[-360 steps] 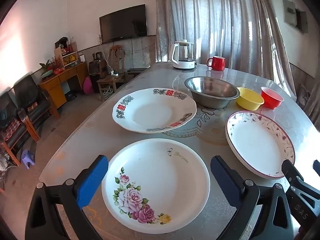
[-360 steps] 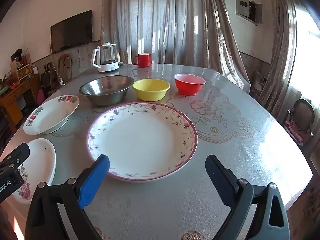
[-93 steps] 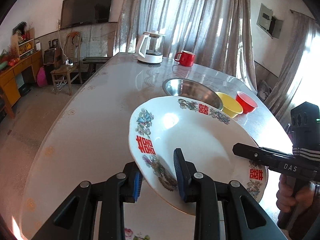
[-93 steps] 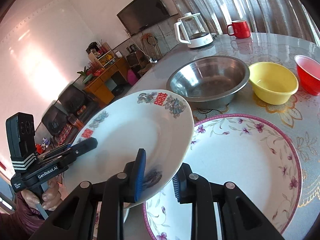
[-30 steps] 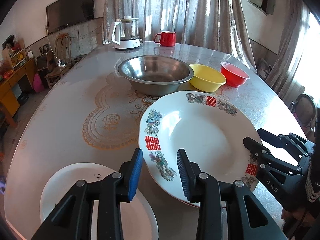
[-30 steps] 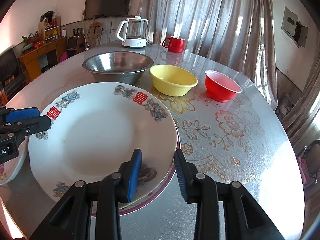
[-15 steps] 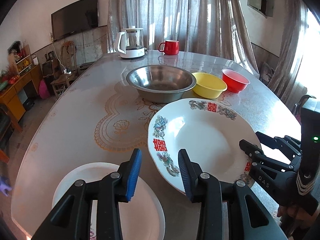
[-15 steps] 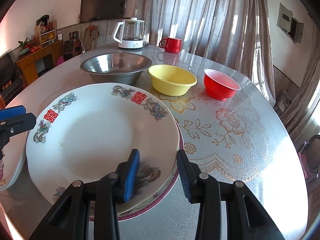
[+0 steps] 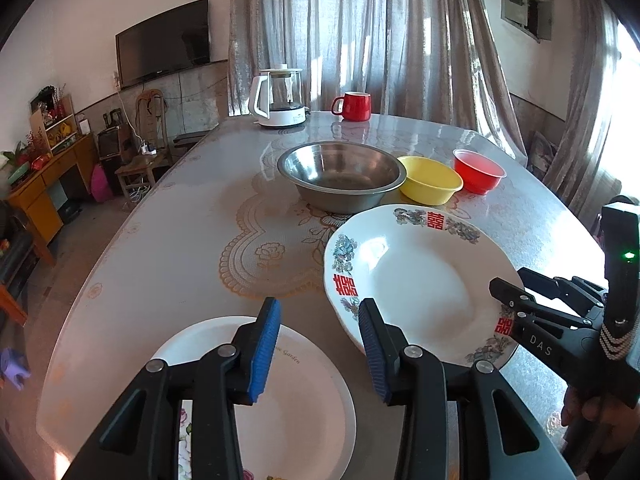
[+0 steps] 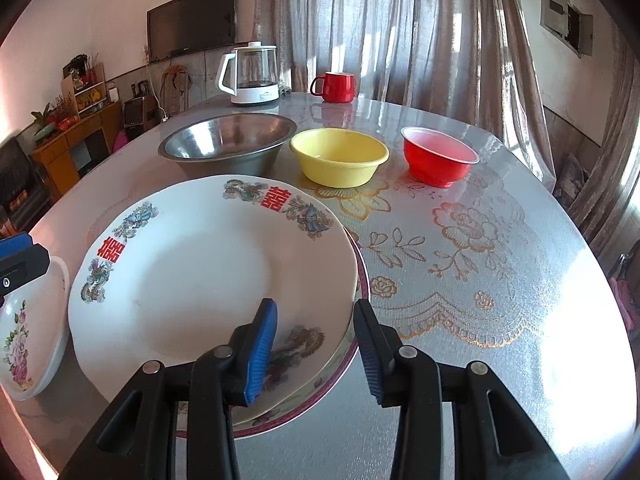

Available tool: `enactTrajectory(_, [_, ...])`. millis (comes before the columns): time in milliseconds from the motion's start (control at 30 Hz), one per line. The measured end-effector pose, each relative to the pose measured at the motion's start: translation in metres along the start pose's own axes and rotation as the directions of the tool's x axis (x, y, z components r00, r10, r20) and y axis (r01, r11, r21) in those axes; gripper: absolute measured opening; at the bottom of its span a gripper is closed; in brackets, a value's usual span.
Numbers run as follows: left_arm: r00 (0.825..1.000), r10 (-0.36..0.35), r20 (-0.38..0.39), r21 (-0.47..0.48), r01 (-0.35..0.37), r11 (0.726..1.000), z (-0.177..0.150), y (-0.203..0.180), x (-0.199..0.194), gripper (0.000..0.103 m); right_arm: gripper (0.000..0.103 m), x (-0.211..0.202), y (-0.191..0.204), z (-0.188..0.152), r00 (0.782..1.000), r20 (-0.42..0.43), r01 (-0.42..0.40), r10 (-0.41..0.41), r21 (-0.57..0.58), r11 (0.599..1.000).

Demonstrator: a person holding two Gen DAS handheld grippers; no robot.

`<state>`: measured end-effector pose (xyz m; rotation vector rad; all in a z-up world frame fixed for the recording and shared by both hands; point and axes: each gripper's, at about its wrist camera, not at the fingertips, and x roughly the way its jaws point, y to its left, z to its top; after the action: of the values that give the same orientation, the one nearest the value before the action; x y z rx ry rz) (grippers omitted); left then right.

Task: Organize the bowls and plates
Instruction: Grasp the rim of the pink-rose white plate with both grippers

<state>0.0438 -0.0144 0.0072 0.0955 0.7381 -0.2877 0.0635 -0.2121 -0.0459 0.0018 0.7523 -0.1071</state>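
Plates (image 10: pixel 208 280) stacked before steel bowl (image 10: pixel 228 144)

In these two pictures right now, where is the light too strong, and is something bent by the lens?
Left wrist view: sun through the window whitens the right edge, and glare marks the double-happiness plate. Right wrist view: the table washes out at lower right. Both views: the fisheye bows the curtains and walls; corners are black.
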Motion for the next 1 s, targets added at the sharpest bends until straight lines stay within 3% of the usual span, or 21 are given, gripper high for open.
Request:
enactTrajectory(300, [1.000,0.017,-0.005,-0.034,-0.017,0.999,-0.007,0.014,-0.004,0.043,0.044,-0.026,0.001,0.007,0.996,0.065,-0.067,0.064,0.037,0.997])
enactTrajectory(433, [1.000,0.029,-0.006,-0.067,-0.029,0.997,-0.010,0.027,-0.006,0.046,0.045,-0.040,0.010,0.009,0.983,0.080,-0.165,0.164,0.015,0.986])
enactTrajectory(567, [0.999,0.054,-0.006,-0.101,-0.055,0.993,-0.013,0.042,-0.010,0.046,0.046,-0.046,0.026,0.010,0.957,0.063,-0.284,0.285,-0.022,0.959])
enactTrajectory(667, [0.997,0.075,-0.005,-0.130,-0.075,0.989,-0.016,0.056,-0.014,0.046,0.046,-0.049,0.040,0.008,0.922,0.036,-0.385,0.387,-0.040,0.922])
enactTrajectory(833, [0.994,0.112,-0.015,-0.185,-0.113,0.976,-0.023,0.082,-0.018,0.048,0.046,-0.053,0.071,0.002,0.822,-0.038,-0.570,0.568,-0.074,0.819])
enactTrajectory(933, [0.992,0.124,-0.028,-0.226,-0.127,0.966,-0.029,0.099,-0.020,0.050,0.046,-0.049,0.092,-0.005,0.769,-0.096,-0.639,0.632,-0.085,0.764])
enactTrajectory(1000, [0.991,0.129,-0.036,-0.259,-0.134,0.956,-0.033,0.110,-0.021,0.051,0.046,-0.044,0.104,-0.010,0.748,-0.131,-0.662,0.650,-0.087,0.745])
